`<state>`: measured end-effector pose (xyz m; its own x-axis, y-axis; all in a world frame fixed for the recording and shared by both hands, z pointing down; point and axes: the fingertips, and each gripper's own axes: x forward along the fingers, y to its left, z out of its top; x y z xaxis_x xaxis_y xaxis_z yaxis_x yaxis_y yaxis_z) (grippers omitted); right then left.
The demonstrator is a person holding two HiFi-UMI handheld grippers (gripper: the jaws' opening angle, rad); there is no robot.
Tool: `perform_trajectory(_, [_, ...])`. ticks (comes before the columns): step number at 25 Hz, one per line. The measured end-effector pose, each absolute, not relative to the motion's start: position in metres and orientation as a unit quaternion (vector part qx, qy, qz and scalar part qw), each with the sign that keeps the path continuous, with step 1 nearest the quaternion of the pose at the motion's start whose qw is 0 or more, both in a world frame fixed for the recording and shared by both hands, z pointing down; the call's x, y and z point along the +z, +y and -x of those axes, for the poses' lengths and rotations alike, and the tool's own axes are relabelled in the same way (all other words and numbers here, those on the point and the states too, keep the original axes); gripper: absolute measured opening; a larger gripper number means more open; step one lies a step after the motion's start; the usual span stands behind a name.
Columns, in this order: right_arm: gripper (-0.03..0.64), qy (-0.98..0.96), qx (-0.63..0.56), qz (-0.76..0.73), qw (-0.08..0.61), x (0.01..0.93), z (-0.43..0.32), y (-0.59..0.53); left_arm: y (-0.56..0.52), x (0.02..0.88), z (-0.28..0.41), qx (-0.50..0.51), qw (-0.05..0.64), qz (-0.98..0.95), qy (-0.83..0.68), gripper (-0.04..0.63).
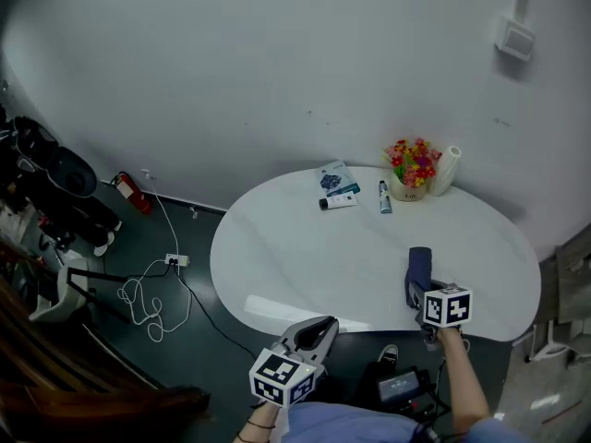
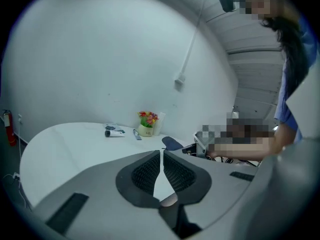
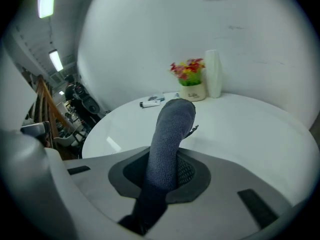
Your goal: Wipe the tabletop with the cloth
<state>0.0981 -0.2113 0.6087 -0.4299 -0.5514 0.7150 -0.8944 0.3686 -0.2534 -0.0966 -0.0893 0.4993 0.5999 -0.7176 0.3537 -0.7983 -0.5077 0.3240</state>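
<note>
A blue-grey cloth (image 1: 420, 265) stands up from my right gripper (image 1: 418, 290), which is shut on it above the near right part of the white oval table (image 1: 295, 257). In the right gripper view the cloth (image 3: 169, 134) rises between the jaws of the right gripper (image 3: 172, 159) and droops forward at its top. My left gripper (image 1: 319, 330) hovers at the table's near edge, shut with nothing in it. Seen from the left gripper view, the left gripper (image 2: 161, 155) has its pads almost touching, and the cloth (image 2: 171, 143) shows beyond them.
At the table's far side stand a flower pot (image 1: 412, 175), a white paper roll (image 1: 447, 170), a small bottle (image 1: 384, 197), a tube (image 1: 338, 201) and a packet (image 1: 333, 177). Cables (image 1: 152, 293) and a fire extinguisher (image 1: 134, 193) lie on the floor to the left.
</note>
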Motion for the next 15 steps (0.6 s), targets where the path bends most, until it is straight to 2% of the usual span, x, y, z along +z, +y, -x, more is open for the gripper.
perform_trajectory(8, [0.071, -0.842, 0.298, -0.343, 0.29, 0.614, 0.1, -0.17, -0.042, 0.521, 0.223, 0.095, 0.24, -0.819, -0.513, 0.023])
perform_trajectory(15, [0.071, -0.882, 0.265, -0.227, 0.318, 0.619, 0.238, -0.121, -0.007, 0.538, 0.295, 0.087, 0.257, -0.773, -0.573, 0.023])
